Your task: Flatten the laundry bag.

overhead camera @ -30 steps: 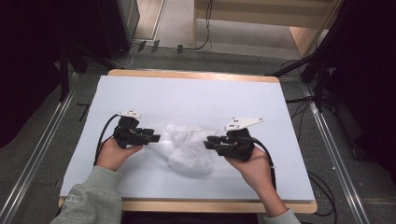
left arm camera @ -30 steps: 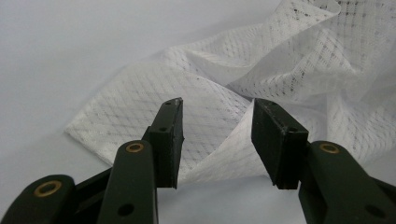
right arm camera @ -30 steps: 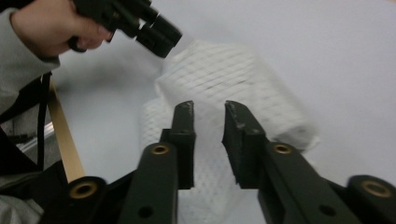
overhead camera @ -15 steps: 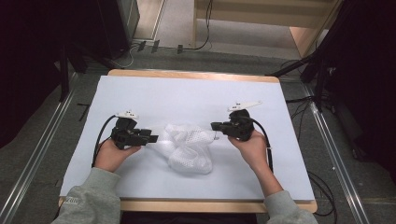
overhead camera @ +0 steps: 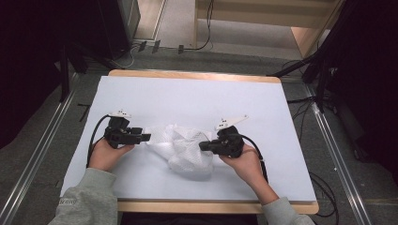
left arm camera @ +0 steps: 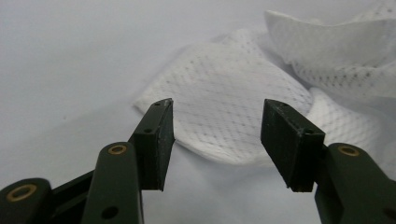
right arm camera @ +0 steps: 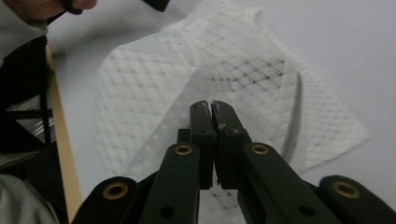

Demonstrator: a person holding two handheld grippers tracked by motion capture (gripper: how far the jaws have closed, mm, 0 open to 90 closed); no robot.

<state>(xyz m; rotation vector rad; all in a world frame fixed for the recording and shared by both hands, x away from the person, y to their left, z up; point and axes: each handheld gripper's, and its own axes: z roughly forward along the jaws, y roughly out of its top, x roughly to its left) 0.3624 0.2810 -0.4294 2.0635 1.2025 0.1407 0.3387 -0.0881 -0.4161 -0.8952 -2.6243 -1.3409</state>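
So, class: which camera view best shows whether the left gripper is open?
The left gripper view: the left gripper has its fingers wide apart before the white mesh cloth. The high view shows it small; the right gripper view, one dark corner.

White sheet over wooden table, grey floor

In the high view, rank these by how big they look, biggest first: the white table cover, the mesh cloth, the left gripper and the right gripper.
1. White table cover
2. Mesh cloth
3. Left gripper and right gripper: these look about alike, so no ranking between them.
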